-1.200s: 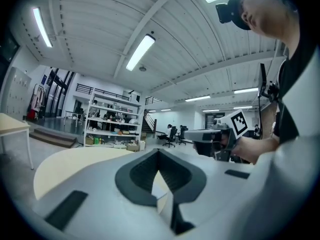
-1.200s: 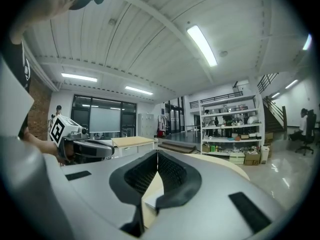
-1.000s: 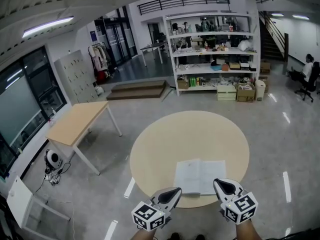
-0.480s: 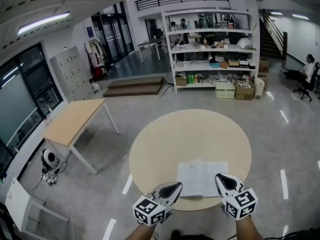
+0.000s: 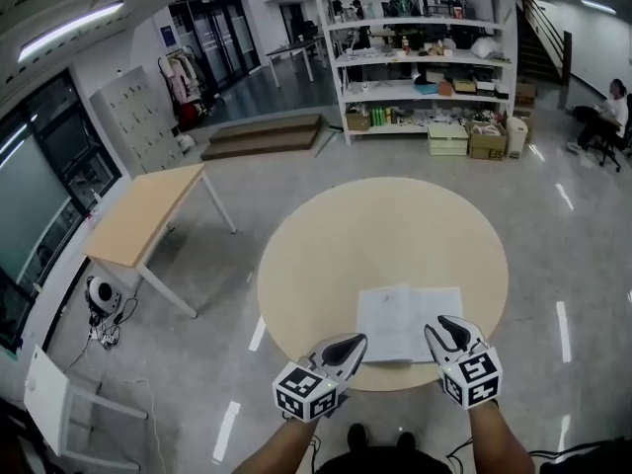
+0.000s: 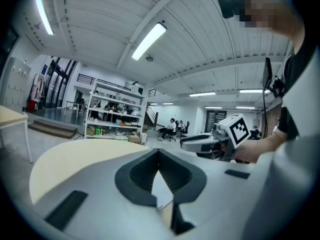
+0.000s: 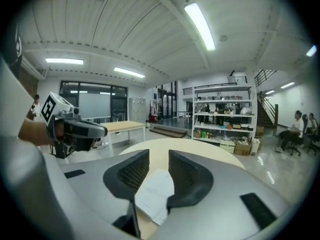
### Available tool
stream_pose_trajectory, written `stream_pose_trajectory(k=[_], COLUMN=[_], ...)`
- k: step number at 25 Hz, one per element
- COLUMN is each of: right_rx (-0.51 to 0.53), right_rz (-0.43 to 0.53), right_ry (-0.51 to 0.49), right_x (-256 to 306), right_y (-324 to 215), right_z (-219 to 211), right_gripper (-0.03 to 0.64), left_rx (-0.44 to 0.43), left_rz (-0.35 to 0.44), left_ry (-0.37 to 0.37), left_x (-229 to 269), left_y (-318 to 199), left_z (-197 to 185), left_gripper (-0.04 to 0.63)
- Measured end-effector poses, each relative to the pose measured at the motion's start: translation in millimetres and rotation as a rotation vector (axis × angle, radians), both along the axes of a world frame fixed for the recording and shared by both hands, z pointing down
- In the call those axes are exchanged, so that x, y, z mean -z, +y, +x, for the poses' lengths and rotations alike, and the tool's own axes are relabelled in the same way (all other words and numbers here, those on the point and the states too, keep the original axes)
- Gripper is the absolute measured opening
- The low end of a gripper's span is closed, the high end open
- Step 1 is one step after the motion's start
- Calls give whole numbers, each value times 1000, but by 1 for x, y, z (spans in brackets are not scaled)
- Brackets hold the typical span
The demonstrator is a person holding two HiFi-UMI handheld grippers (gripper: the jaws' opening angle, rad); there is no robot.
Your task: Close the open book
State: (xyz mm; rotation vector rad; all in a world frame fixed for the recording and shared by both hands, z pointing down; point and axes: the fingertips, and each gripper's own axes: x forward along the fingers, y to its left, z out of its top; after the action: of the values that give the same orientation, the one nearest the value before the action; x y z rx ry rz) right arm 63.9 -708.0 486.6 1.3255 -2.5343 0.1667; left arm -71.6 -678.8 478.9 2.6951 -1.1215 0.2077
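Though open, book [image 5: 409,322] just beyond fingers [image 5: 343,348]

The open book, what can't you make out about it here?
- Print on the open book: too small in head view, blurred in gripper views.
- Near corners: head view, under left gripper and right gripper, whose opening jaws grip nothing.
- Most pages: left gripper view, behind that gripper's own body.

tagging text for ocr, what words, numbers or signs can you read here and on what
Nothing is legible in any view.
Open book: print too small to read.
Marker cubes: black-and-white square patterns only, no letters or digits.
Blue wall sign: blurred.
Boxes under the shelves: labels too small.
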Motion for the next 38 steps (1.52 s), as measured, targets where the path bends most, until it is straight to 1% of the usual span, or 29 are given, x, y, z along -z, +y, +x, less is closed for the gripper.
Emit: stream_pose_trajectory(k=[2, 4, 6, 8, 12, 14, 16, 18, 20, 22, 25, 27, 30, 33, 38], right_rx=[21, 40, 56, 72, 146, 187, 215, 241, 269, 296, 330, 357, 404, 425, 407], right_rz=[-29, -77, -127, -167, -206, -221, -238, -237, -207, -149, -59, -26, 2, 52, 136], right_ry=[74, 97, 108, 150, 216, 279, 359, 438, 528, 614, 704, 768, 866, 936, 1008], right_x=[-31, -62, -89, -115, -162, -185, -209, -230, -250, -267, -281, -285, -301, -309, -305], right_y=[-7, -13, -12, -9, -6, -4, -3, -2, -3, -7, -12, -12, -14, -15, -21], right_z=[-3, -6, -13, -16, -32, -41, -48, -54, -59, -65, -80, -82, -79, -81, -77], right_gripper=[120, 148, 155, 165, 184, 195, 214, 228, 237, 238, 237, 238, 236, 236, 236], left_rx=[10, 22, 35, 40, 55, 74, 94, 102, 90, 78, 76, 78, 71, 66, 41], left_rz=[-39, -90, -147, -199, -282, -333, -387, -425, -451, -480, -520, -533, -531, -541, -539], left_ry=[-9, -25, -41, -50, -88, -101, -96, -87, -99, -123, -156, -149, -132, -139, -135], left_x=[-27, -56, -82, -107, -154, -179, -201, -218, -236, -258, -279, -282, -285, -289, -287], left_y=[-9, -17, -18, -18, -22, -23, -24, -23, -20, -17, -11, -8, -11, -9, -6], left_z=[2, 3, 1, 1, -3, -8, -12, -14, -13, -14, -24, -24, -21, -22, -16], left_gripper=[-8, -8, -8, -8, -8, -8, -8, -8, -8, -8, -8, -8, -8, -8, -8])
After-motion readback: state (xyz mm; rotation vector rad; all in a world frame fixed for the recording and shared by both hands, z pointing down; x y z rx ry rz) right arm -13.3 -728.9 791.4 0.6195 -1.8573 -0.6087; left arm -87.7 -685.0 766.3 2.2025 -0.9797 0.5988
